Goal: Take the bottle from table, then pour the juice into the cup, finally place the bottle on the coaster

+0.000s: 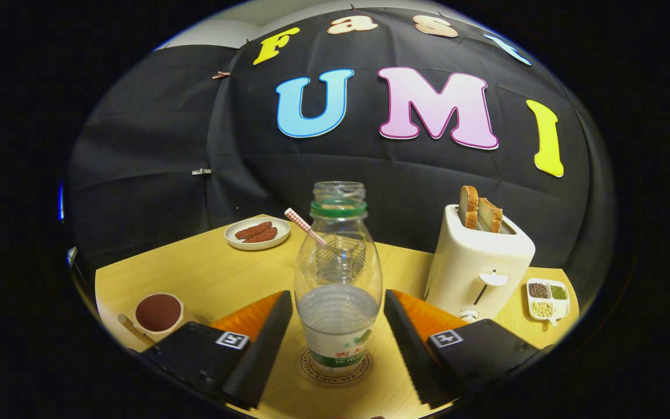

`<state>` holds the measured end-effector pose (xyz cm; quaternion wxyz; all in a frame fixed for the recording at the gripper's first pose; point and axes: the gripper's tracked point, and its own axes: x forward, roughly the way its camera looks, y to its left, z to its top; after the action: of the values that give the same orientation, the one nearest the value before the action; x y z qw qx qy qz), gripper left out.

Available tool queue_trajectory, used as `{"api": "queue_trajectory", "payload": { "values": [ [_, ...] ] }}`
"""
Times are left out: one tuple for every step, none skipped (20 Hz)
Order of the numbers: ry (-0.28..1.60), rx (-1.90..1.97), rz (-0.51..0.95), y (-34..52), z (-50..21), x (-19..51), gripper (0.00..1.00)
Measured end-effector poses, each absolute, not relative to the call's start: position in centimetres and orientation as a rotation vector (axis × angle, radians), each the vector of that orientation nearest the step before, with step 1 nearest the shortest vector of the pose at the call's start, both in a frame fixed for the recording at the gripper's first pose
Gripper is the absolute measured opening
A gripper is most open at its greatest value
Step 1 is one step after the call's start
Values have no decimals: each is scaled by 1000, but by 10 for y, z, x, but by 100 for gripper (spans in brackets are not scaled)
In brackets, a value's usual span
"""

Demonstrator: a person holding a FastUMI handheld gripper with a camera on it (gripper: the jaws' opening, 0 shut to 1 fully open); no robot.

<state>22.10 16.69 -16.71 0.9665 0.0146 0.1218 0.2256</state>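
— Clear plastic, that bottle (338, 279), with a green ring at its uncapped neck. Where does it stand?

— Upright on the round coaster (335, 368), on the pale wooden table (207, 273). It is partly filled with a cloudy liquid, and the label wraps its lower part.

— And the gripper (338, 326)?

— Its two fingers stand spread apart, one on each side of the bottle. I see a small gap between each finger and the bottle's wall, so neither one presses on it. The bottle sits between them, free.

— Is there a cup anywhere?

— Seen through the bottle's upper half is a clear ribbed cup (344, 256) with a checked straw (306, 227) leaning out of it. It stands beyond the bottle; how much it holds I cannot tell.

— What else is on the table?

— A white toaster (477, 265) beyond the right finger, with two slices of bread (479, 210) standing in its slots. Near it lies a small divided dish (547, 297) of seeds or grains. Farther back, a white plate (257, 233) holds reddish-brown pieces. Beside the left finger sits a mug (159, 314) of dark brownish content.
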Motion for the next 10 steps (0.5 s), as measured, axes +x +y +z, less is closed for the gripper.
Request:
{"api": "queue_trajectory", "payload": {
  "values": [
    [245,27,452,166,-165,217,99],
    [243,24,449,165,-163,217,99],
    [239,23,447,166,-161,217,98],
    [235,22,447,166,-158,216,98],
    [233,21,444,165,-155,213,98],
    [231,18,439,164,-152,212,98],
    [232,16,434,161,-150,210,98],
    [234,13,428,158,-148,207,98],
    [230,11,426,158,-143,201,98],
    [223,8,424,156,-138,199,98]
  ]
}}
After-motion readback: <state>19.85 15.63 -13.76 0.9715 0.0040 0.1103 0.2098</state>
